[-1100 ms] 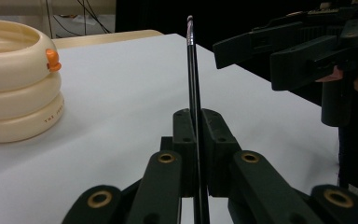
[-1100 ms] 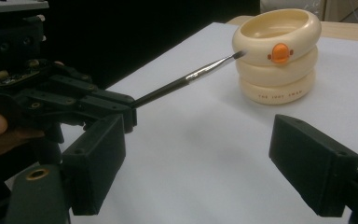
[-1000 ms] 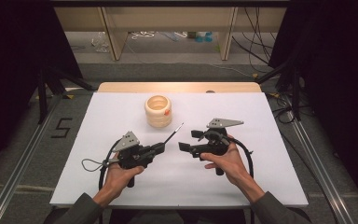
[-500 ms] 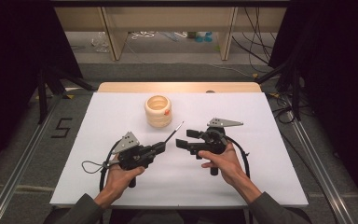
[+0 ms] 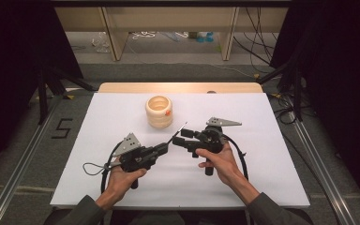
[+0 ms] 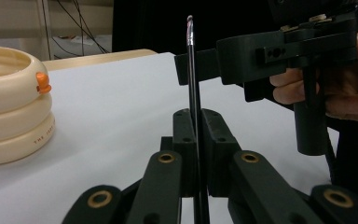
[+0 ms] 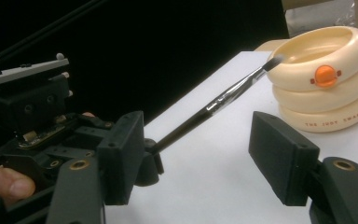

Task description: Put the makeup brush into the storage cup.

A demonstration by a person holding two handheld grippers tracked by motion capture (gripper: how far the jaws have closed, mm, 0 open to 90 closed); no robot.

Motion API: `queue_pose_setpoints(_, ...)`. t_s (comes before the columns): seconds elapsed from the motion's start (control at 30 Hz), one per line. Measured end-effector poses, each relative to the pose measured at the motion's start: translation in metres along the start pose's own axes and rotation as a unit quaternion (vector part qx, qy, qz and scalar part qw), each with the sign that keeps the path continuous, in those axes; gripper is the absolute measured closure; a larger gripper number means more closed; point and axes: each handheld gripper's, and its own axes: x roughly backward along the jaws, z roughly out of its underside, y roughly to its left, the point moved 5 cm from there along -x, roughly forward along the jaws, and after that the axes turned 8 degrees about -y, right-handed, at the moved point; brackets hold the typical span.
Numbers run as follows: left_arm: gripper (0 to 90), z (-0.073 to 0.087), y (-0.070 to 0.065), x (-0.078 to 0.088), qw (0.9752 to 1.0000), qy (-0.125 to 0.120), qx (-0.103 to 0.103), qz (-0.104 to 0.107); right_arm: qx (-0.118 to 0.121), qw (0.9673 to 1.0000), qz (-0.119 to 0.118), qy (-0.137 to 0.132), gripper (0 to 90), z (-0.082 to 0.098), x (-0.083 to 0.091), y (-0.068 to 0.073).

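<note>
Handing over thin black paintbrush [image 6: 193, 93]: left gripper [image 5: 165, 147] pinching handle; right gripper [image 7: 205, 156] jaws closing, not yet touching; centre before clamping.

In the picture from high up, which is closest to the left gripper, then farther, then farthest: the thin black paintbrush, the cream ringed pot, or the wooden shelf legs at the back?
1. Thin black paintbrush: clamped in the left gripper, pointing up-right.
2. Cream ringed pot: just behind, mid-table.
3. Wooden shelf legs: far back, beyond the table.
</note>
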Motion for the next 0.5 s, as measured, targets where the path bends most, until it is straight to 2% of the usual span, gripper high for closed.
queue_pose_setpoints(0.07,84.7,0.0001,-0.001,0.0,1.0,-0.001,0.006,-0.005,-0.001,1.0,-0.002,-0.003,39.3,-0.0003,-0.0005,0.0004)
queue_pose_setpoints(0.1,84.6,0.0002,-0.0017,0.0,0.9999,-0.002,0.009,-0.005,0.008,0.9999,-0.006,-0.011,40.0,-0.001,-0.0017,-0.0008)
queue_pose_setpoints(0.3,84.7,-0.0007,-0.0027,-0.0004,1.0,-0.005,-0.005,0.004,-0.009,0.9999,-0.01,-0.009,45.1,-0.0007,-0.0025,0.0016)
queue_pose_setpoints(0.5,84.6,-0.0011,-0.0039,-0.0009,0.9999,-0.009,-0.002,0.004,-0.018,0.9997,-0.014,-0.01,49.7,-0.0005,-0.0031,0.0022)
